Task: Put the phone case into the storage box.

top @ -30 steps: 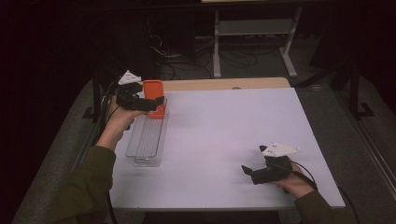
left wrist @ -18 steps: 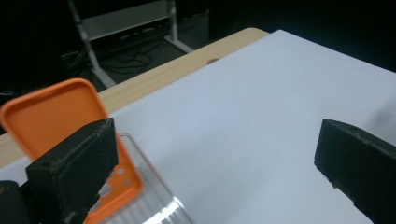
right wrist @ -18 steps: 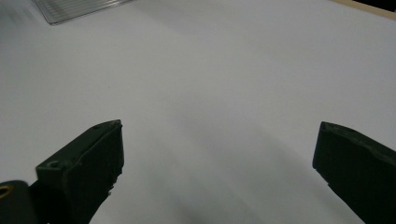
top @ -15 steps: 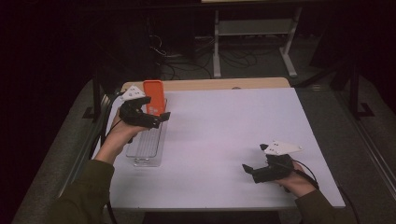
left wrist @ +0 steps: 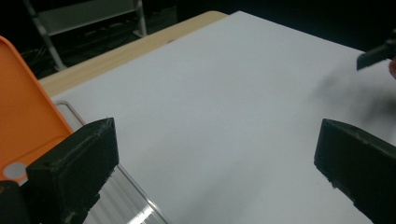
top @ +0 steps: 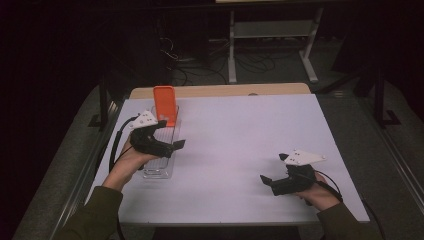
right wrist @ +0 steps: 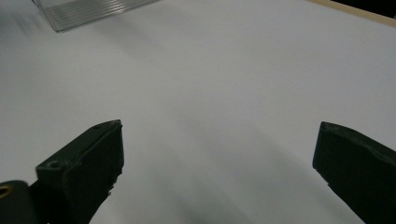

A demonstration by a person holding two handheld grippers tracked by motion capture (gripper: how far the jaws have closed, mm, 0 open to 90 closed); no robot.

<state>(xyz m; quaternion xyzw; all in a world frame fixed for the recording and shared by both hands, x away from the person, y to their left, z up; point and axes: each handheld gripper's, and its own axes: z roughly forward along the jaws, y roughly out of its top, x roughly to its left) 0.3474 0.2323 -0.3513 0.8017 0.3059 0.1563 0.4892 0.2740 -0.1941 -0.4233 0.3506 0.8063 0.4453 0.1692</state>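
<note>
Nearest the person, the right gripper is seen low over the white table at its near right, jaws spread wide with nothing between them; bare table surface is shown between its jaws in the right gripper view. It is well apart from the work and is best kept parked there.

Farther in, the left gripper is held above the near part of the clear plastic box at the table's left side, jaws likewise wide and empty. Beyond it, the orange lid stands upright at the box's far end, apparently hinged open.

The step in hand is judged to be work on this open box. If the lid is to be shut, it should be approached from behind its top edge and lowered evenly, while the box is steadied by its wall so that it is not slid across the smooth table. Whether anything lies inside cannot be told.
</note>
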